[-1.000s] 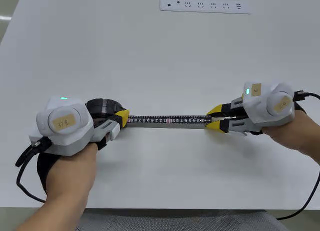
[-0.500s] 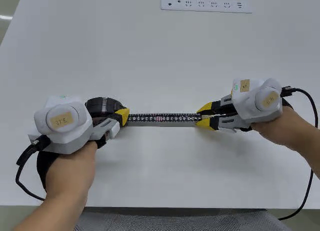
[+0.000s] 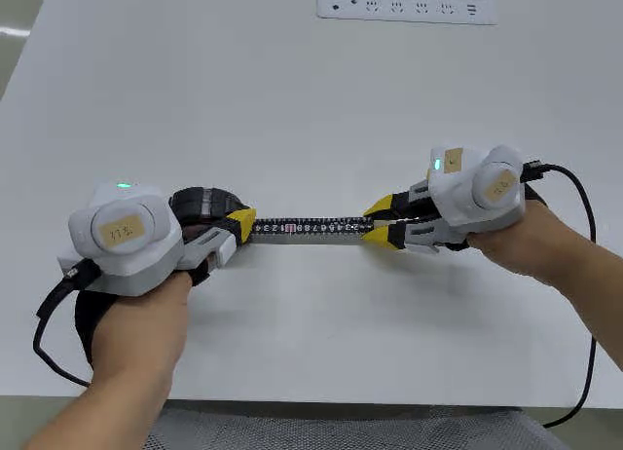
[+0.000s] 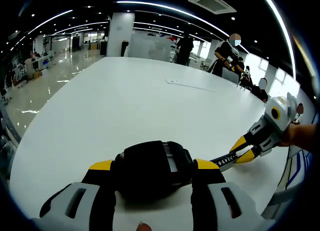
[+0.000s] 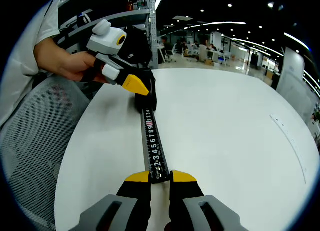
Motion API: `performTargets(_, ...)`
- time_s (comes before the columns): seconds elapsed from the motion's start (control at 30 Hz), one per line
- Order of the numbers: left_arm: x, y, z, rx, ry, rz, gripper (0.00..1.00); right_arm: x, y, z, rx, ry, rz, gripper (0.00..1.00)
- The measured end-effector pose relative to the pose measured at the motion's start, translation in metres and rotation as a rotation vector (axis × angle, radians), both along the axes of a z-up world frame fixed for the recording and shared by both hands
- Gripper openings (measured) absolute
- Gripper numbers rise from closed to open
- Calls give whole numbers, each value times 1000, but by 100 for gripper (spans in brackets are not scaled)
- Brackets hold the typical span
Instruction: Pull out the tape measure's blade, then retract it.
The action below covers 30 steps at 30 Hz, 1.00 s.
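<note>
Shorter span of blade [image 3: 307,226] now than a second ago, with the right hand-held gripper [image 3: 375,222] carried in toward the case [image 3: 202,205]; left side roughly unmoved. Judged as the retract half of the task, already well along (numbers on the blade readable in the right gripper view, running straight back to the case).

Right hand-held gripper pinched together on the blade's free end. Left hand-held gripper [image 3: 232,234] clamped around the black case, low over the white surface [image 3: 292,109] near its front edge; cannot tell whether touching it or just above.

To do this step well:
- Keep the pinch on the free end and feed it back at the spring's own pace; no early letting go.
- Keep that end level with the mouth of the case and in line with it, to spare the blade a twist or a kink.
- Hold the case steady, without rolling the left wrist.
- Open the right jaws only with the blade's end right up at the mouth.

Likely trouble otherwise: a snap-back and a whipping end.
</note>
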<state>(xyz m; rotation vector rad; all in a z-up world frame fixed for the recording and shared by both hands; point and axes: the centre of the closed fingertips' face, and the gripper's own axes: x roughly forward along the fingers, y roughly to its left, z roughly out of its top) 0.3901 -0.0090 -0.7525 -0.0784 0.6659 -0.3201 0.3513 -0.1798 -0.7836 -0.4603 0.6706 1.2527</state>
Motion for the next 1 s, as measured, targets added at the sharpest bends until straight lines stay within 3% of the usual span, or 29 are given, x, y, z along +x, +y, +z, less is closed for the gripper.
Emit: performTargets(1.0, 0, -1, 0, -4, -1, 0, 57, 4, 32, -5, 31, 15, 10, 9)
